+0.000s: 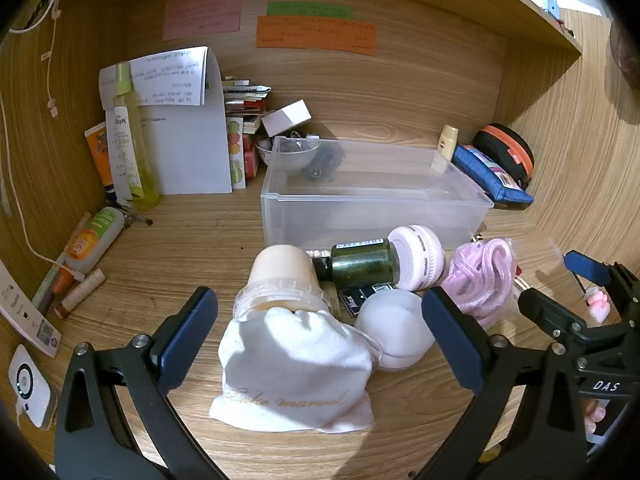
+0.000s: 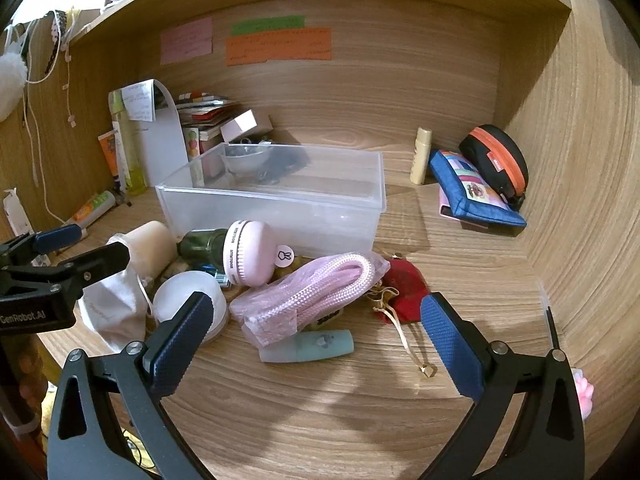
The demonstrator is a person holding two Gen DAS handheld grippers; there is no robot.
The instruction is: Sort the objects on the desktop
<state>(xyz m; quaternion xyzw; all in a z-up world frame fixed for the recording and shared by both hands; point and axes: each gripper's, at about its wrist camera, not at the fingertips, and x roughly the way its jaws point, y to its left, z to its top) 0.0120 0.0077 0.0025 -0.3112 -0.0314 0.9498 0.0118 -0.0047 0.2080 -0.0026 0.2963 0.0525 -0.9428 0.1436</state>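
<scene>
A pile lies on the wooden desk before a clear plastic bin [image 1: 372, 200] [image 2: 280, 204]. In it are a white cloth pouch [image 1: 292, 372] [image 2: 114, 308], a beige jar [image 1: 282, 270] [image 2: 154, 246], a green bottle [image 1: 362, 264], a pink round device [image 1: 418, 256] [image 2: 248, 258], a white round lid [image 1: 394, 330] [image 2: 188, 294], a bagged pink cord [image 1: 482, 276] [image 2: 308, 292], a red pouch [image 2: 402, 290] and a teal tube [image 2: 308, 346]. My left gripper [image 1: 320, 336] is open around the white pouch. My right gripper [image 2: 316, 342] is open over the cord and tube.
Bottles [image 1: 124, 148], papers [image 1: 188, 136] and boxes stand at the back left. A blue pouch [image 2: 474, 192], a black-orange case [image 2: 494, 160] and a cream tube [image 2: 422, 154] sit at the back right. A bowl [image 1: 290, 154] is behind the bin. Wooden walls enclose the desk.
</scene>
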